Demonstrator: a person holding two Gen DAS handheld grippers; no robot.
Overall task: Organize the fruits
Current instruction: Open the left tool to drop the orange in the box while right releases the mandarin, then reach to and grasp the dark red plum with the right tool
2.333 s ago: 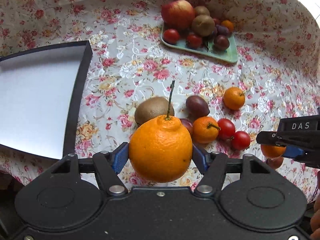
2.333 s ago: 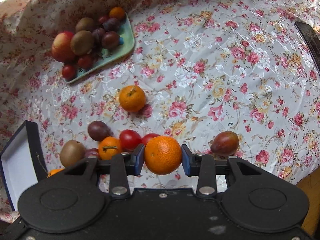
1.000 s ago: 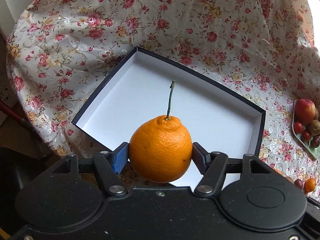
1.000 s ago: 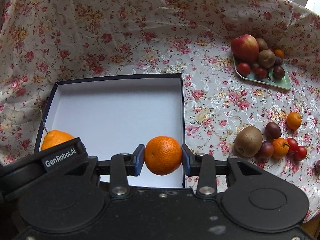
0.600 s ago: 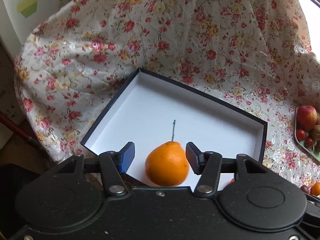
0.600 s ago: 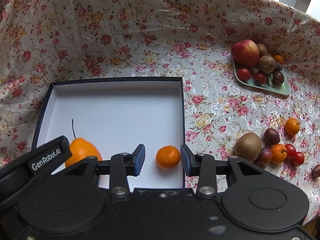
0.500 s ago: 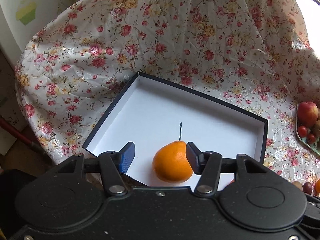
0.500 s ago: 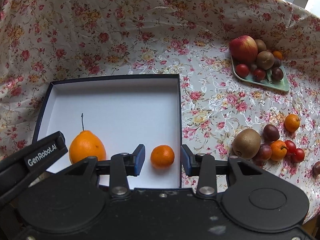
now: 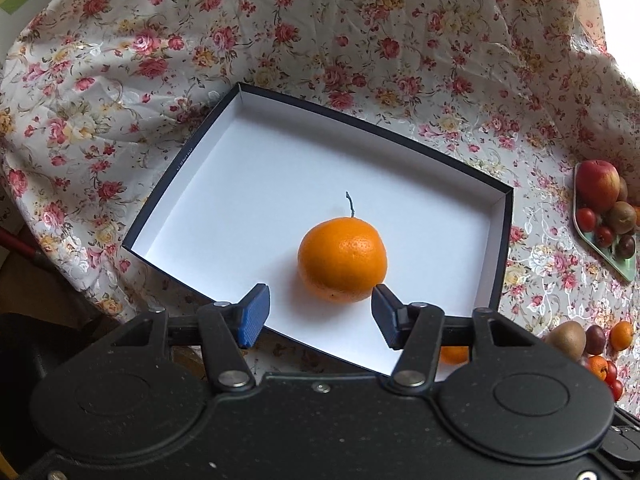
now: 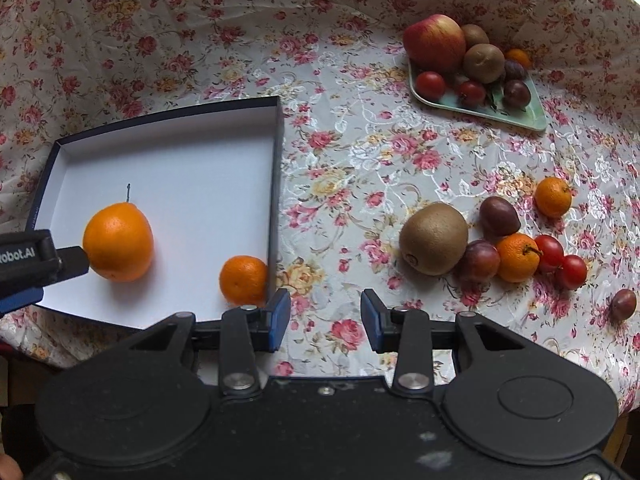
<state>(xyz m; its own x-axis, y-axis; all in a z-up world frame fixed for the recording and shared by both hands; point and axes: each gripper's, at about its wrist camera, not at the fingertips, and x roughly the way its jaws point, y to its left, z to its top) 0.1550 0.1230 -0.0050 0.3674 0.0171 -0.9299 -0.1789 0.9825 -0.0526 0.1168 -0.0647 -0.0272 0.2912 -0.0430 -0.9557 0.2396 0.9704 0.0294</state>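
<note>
Right wrist view shows both hand-held grippers, left (image 9: 319, 312) and right (image 10: 322, 314), spread and empty. The stemmed orange (image 10: 118, 241) and small mandarin (image 10: 243, 280) lie inside the box (image 10: 276, 184); the mandarin touches the box's wall. Round fruits could roll if a hand-held gripper bumps the box.

The left gripper (image 9: 320, 314) stood with its jaws apart at 6 o'clock, empty. Just beyond them an orange (image 9: 342, 259) with a thin stem lay on the white floor of the box (image 9: 180, 164), clear of both pads. The box sat on a floral cloth (image 9: 360, 40). At 3 o'clock a green tray (image 9: 622, 268) held an apple (image 9: 598, 186) and small fruit. At 4 o'clock a kiwi (image 9: 566, 334) lay among loose fruit on the cloth.
</note>
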